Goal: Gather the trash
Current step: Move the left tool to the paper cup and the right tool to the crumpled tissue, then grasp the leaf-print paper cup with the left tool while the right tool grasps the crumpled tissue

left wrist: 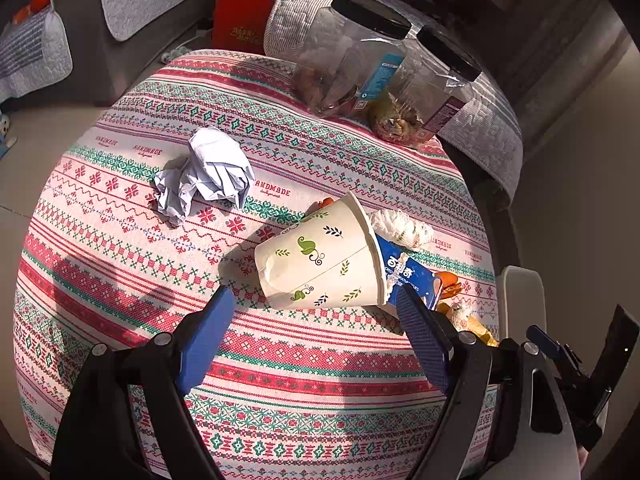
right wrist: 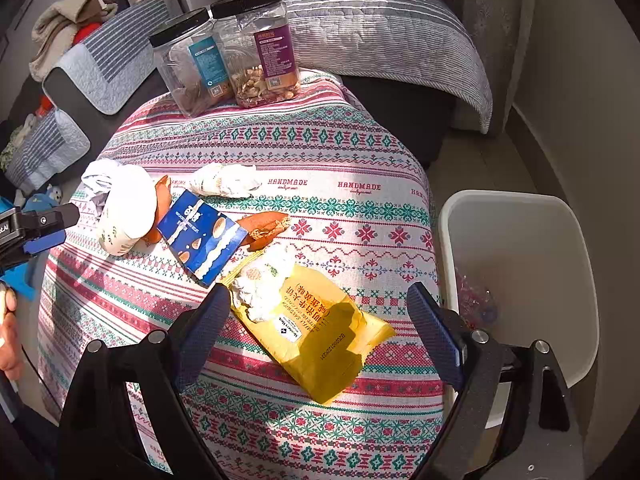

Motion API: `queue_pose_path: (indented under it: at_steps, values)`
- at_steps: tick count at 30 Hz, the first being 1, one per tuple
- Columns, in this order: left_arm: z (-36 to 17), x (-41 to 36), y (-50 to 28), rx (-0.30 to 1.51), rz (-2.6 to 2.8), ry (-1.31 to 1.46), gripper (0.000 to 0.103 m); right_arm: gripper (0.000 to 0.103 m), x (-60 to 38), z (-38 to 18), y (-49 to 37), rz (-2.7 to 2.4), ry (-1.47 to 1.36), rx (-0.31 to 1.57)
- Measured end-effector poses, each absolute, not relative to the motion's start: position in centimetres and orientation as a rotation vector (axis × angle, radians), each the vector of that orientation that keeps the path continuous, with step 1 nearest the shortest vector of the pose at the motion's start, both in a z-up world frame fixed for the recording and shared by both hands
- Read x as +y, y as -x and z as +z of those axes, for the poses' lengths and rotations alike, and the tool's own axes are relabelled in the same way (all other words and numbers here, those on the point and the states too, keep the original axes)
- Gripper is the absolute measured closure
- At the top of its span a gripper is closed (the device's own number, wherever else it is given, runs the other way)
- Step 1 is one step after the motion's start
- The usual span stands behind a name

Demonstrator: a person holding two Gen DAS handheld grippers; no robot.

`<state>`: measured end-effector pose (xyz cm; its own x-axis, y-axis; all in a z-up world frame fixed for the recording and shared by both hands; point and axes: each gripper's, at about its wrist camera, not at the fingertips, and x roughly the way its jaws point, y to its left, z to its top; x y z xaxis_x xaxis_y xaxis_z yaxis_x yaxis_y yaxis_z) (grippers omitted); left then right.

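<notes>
Two grippers are hovering over the patterned tablecloth (right wrist: pixel 360 152), both spread wide and empty. Left gripper (left wrist: pixel 316 312) is nearing the tipped paper cup (left wrist: pixel 320 256); right gripper (right wrist: pixel 320 312) is straddling the yellow wrapper (right wrist: pixel 320 340), beside the white bin (right wrist: pixel 520 216) at right, seemingly holding some trash. Pickup step; next, closing on each item.

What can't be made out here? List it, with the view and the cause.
- White bin: right wrist view shows its inside only partly; the right tool covers its near part.
- Paper cup: its mouth faces away in the left wrist view, so its contents are unseen.
- Blue packet: left wrist view, mostly hidden by the cup and the left tool.
- Jars: label text too small in both views.
</notes>
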<state>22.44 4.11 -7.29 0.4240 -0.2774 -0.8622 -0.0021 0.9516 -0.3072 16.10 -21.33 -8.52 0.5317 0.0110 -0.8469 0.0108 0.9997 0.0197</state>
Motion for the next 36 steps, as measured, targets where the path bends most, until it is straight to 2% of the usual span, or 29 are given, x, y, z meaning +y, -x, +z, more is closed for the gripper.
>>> queue_pose_path:
  at_steps: [10,14,16,20,24,26,28,29,30,32,36]
  values:
    - [-9.8,2.7,-24.5,1.181,-0.156,0.308,0.022,0.020,-17.4,-10.4,-16.8,0.089,0.158,1.050]
    - [-10.2,2.4,-24.9,1.191,-0.155,0.308,0.022,0.027,-16.8,-11.1,-17.6,0.093,0.162,1.066]
    - [-10.5,2.4,-25.0,1.198,-0.137,0.302,0.016,0.032,-16.7,-11.3,-17.9,0.086,0.162,1.071]
    - [-11.0,2.5,-25.4,1.203,-0.104,0.295,0.015,0.040,-16.5,-11.8,-18.4,0.086,0.152,1.084]
    - [-11.8,3.5,-25.4,1.222,-0.071,0.313,0.017,0.061,-16.5,-12.2,-18.6,0.103,0.137,1.108]
    - [-11.8,4.8,-25.0,1.205,-0.045,0.368,0.029,0.072,-16.7,-12.4,-18.6,0.109,0.120,1.121]
    - [-11.5,5.8,-24.7,1.189,-0.042,0.414,0.047,0.076,-17.0,-12.3,-18.6,0.114,0.097,1.124]
    - [-11.2,6.2,-24.4,1.176,-0.043,0.430,0.052,0.077,-17.2,-12.2,-18.6,0.118,0.085,1.122]
    - [-10.9,6.6,-24.2,1.162,-0.038,0.438,0.064,0.077,-17.3,-12.1,-18.6,0.121,0.075,1.121]
    - [-10.4,7.0,-23.7,1.149,-0.039,0.461,0.071,0.078,-17.4,-11.9,-18.5,0.129,0.064,1.118]
    - [-9.3,7.3,-22.9,1.123,-0.046,0.487,0.076,0.080,-17.8,-11.5,-18.4,0.137,0.034,1.114]
